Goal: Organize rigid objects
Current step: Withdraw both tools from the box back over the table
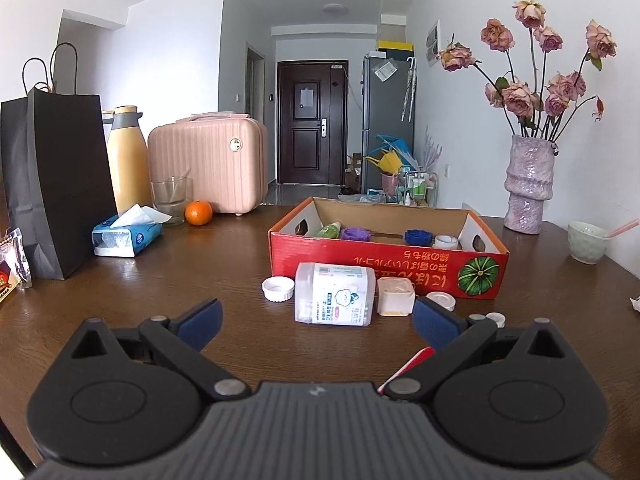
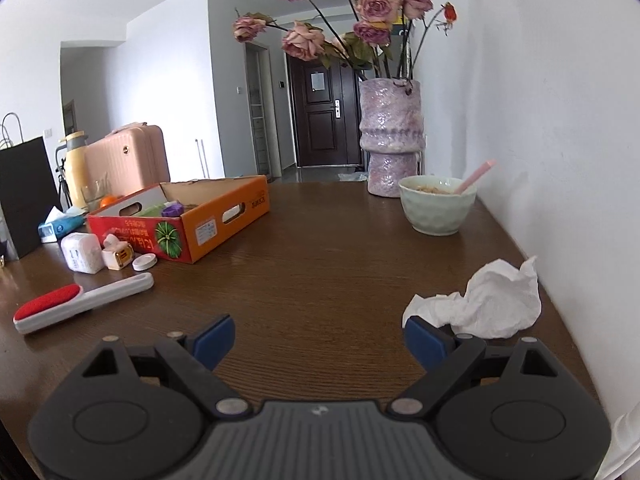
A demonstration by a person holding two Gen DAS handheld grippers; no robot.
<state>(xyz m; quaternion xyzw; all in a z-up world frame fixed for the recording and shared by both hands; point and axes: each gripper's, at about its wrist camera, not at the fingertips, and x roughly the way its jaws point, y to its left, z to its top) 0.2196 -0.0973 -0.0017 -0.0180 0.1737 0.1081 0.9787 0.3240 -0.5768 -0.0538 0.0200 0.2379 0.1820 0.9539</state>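
Left wrist view puts the clear cotton-swab container [image 1: 335, 294] lying on its side straight ahead of the left gripper [image 1: 316, 318], whose jaws stand wide and empty. A white lid [image 1: 278, 289] sits just beside its left end, a small cream box [image 1: 395, 296] touching its right end, the red cardboard box [image 1: 384, 262] right behind. I would close on the container's middle, keeping the right pad clear of the cream box, then lift over the box wall. The right gripper [image 2: 319, 338] is also wide and empty, the lint brush [image 2: 80, 302] off to its left.
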